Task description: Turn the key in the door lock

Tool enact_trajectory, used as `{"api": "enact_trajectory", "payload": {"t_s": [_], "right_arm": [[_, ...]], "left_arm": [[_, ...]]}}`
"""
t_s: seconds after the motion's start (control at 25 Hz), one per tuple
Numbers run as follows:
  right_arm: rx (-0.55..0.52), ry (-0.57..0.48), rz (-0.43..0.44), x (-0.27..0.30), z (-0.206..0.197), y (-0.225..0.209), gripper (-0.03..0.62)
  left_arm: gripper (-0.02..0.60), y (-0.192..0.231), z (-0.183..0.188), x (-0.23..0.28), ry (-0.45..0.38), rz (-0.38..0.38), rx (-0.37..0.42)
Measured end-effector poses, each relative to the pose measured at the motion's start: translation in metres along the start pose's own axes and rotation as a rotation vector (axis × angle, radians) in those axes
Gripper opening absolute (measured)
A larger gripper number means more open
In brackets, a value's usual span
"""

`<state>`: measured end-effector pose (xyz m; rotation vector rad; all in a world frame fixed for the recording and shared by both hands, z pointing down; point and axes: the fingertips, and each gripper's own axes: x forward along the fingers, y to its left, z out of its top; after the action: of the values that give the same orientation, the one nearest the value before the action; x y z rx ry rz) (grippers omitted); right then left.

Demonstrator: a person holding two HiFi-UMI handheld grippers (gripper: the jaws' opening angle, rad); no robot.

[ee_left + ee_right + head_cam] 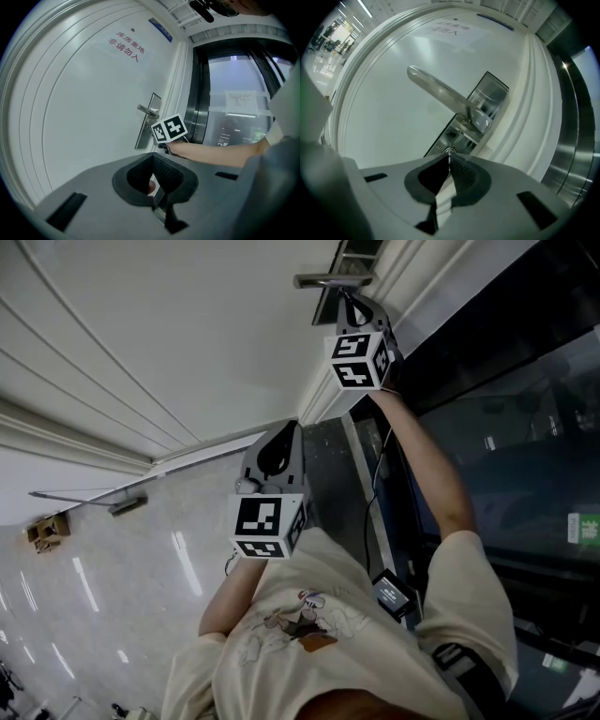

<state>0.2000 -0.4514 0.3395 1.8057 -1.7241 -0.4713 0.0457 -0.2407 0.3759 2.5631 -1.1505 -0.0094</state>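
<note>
In the head view the right hand-held gripper reaches out to the door just by the handle. The left hand-held gripper hangs back, well apart, probably to leave room. The left gripper view shows its pads clenched on nothing, aimed at the door from a distance. In the right gripper view the pads are clenched on the key, a thin sliver at their tips, seated in the lock on the plate near the handle. The key's long axis seems to run straight into the door, along the gripper's own line, so a wrist roll would turn it.
</note>
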Motion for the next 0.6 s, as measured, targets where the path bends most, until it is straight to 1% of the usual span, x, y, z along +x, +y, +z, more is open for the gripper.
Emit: {"api": "enact_trajectory", "payload": {"t_s": [0.16, 0.24, 0.32, 0.36, 0.4, 0.44, 0.52, 0.6], "right_arm": [[0.128, -0.021, 0.003, -0.002, 0.001, -0.002, 0.014], [0.163, -0.017, 0.010, -0.002, 0.001, -0.003, 0.014], [0.122, -0.019, 0.013, -0.003, 0.002, 0.000, 0.016], [0.085, -0.026, 0.017, -0.005, 0.003, 0.004, 0.049], [0.044, -0.037, 0.022, -0.009, 0.005, 0.008, 0.136], [0.004, -0.051, 0.024, -0.013, 0.007, 0.012, 0.160], [-0.060, -0.081, 0.023, -0.024, 0.012, 0.019, 0.160], [-0.095, -0.104, 0.022, -0.035, 0.017, 0.022, 0.160]], "left_arm": [[0.003, -0.003, -0.001, 0.000, 0.004, -0.008, 0.004], [0.003, -0.005, -0.001, 0.000, 0.005, -0.011, 0.004], [0.003, -0.006, -0.001, 0.001, 0.005, -0.014, 0.005], [0.003, -0.006, -0.001, 0.001, 0.005, -0.015, 0.006], [0.003, -0.007, -0.001, 0.002, 0.005, -0.016, 0.005], [0.003, -0.008, -0.001, 0.002, 0.005, -0.018, 0.005], [0.003, -0.009, -0.001, 0.002, 0.002, -0.022, 0.005], [0.003, -0.011, 0.000, 0.002, 0.000, -0.024, 0.004]]}}
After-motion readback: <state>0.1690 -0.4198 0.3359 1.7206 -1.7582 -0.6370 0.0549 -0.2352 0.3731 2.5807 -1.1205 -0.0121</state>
